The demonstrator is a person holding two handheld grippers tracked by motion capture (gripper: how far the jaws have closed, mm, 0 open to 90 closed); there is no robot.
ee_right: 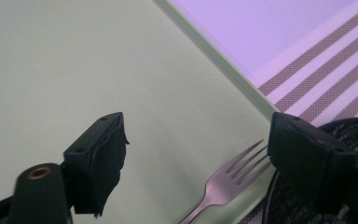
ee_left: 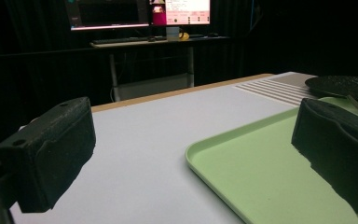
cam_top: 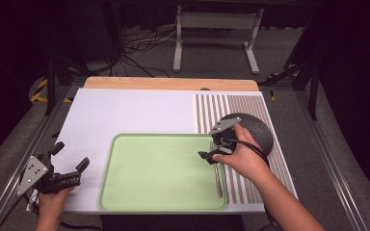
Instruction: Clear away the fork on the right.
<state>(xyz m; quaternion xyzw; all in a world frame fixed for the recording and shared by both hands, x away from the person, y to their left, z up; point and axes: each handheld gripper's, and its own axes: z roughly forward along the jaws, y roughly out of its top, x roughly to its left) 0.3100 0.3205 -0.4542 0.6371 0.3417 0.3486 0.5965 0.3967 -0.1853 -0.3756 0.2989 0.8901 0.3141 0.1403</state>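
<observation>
Right gripper (cam_top: 211, 155): jaws apart and empty; nothing between the pads in the right gripper view; positioned above the right end of the tray, pointing left across it.
Fork (ee_right: 223, 179): lies flat inside the tray along its right edge; released, not gripped; just below and slightly right of the right gripper.
Fork long axis: runs front to back, parallel to the tray's right rim; tines toward the far end; handle (cam_top: 218, 183) toward the person.
Nearer hand: the right; the left is well apart, across the full tray width.
Left gripper (cam_top: 70, 169): jaws wide apart and empty; rests off the tray's left front corner.
Tray (cam_top: 125, 192): light green; otherwise bare.
Dark plate (cam_top: 260, 132): on the striped mat (cam_top: 250, 103), just beyond the right hand.
Judgement: fork placement appears complete; plate is the likely next item.
</observation>
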